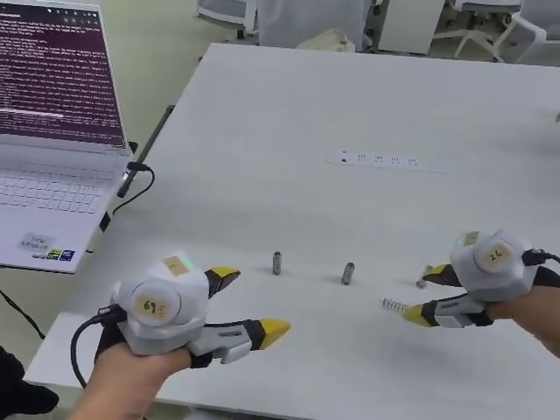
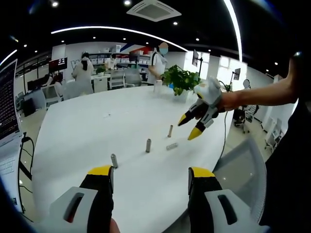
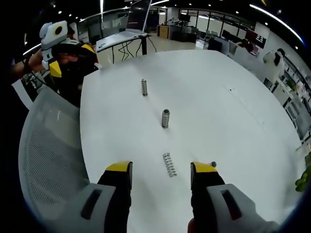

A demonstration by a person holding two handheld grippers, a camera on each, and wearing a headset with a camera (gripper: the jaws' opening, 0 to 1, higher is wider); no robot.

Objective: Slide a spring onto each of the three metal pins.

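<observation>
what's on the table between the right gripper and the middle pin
In the right gripper view a loose spring lies flat between the right gripper and the middle pin; the rest is bare table.

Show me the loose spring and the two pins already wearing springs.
loose spring [image 3: 169, 164], right gripper view, middle coils.
nearer sprung pin [image 3: 165, 118], right gripper view, mid-height.
farther sprung pin [image 3: 144, 87], right gripper view, mid-height.

White table [image 1: 350, 96]; silver spring [image 1: 395, 304]
</observation>
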